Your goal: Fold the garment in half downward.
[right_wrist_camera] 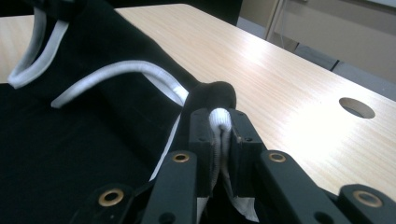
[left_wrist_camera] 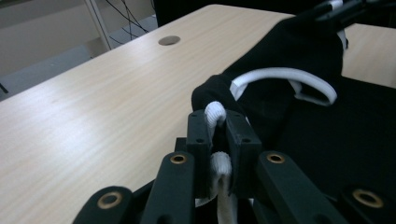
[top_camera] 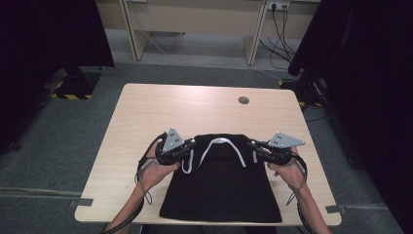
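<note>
Black drawstring bag [top_camera: 221, 187] lies flat at the near edge of the table [top_camera: 146, 112], long axis running from me toward the cable hole [top_camera: 243, 100]. My left gripper [top_camera: 191, 145] and right gripper [top_camera: 253, 146] each stand clamped on a white cord [left_wrist_camera: 215, 113] at the bag's far corners, equally near. I can't make out the mouth under the folded top.

Both forearms come in from the near edge, angled outward, left hand [top_camera: 155, 171] near-left and right hand [top_camera: 287, 171] near-right. Left gripper [top_camera: 191, 144] points right and slightly far, right gripper [top_camera: 251, 145] points left, so the tips face each other, well apart. Each one's jaws are clamped tight, grey plate on top, cable trailing along the wrist.
</note>
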`<act>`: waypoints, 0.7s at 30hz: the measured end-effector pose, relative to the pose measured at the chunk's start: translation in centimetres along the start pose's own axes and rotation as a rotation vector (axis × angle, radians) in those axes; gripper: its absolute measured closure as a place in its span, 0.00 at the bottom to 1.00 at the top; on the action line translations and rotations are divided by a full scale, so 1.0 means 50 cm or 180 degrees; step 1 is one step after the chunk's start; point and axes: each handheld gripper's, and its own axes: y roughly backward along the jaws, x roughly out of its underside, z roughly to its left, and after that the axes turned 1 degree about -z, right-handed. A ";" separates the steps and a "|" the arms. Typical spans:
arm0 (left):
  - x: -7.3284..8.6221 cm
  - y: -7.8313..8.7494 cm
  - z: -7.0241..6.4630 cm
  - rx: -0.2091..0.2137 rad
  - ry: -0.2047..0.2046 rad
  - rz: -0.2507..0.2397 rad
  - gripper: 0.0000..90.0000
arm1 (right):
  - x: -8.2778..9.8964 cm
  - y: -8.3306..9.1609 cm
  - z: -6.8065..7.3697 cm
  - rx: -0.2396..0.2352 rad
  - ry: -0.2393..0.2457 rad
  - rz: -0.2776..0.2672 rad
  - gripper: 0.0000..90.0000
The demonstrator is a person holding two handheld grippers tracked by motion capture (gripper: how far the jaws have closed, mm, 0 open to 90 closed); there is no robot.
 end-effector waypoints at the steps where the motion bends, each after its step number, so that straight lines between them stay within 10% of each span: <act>1: 0.006 0.005 -0.007 0.0015 -0.0017 0.0001 0.90 | 0.001 0.006 0.005 -0.0004 -0.0001 -0.0015 0.91; 13: 0.118 0.080 -0.083 0.0262 -0.0070 0.0197 0.89 | 0.064 0.080 0.096 -0.0248 -0.0031 0.0029 0.90; 21: 0.164 0.094 -0.112 0.0359 -0.0069 0.0485 0.86 | 0.123 0.110 0.135 -0.0284 0.0044 0.0503 0.90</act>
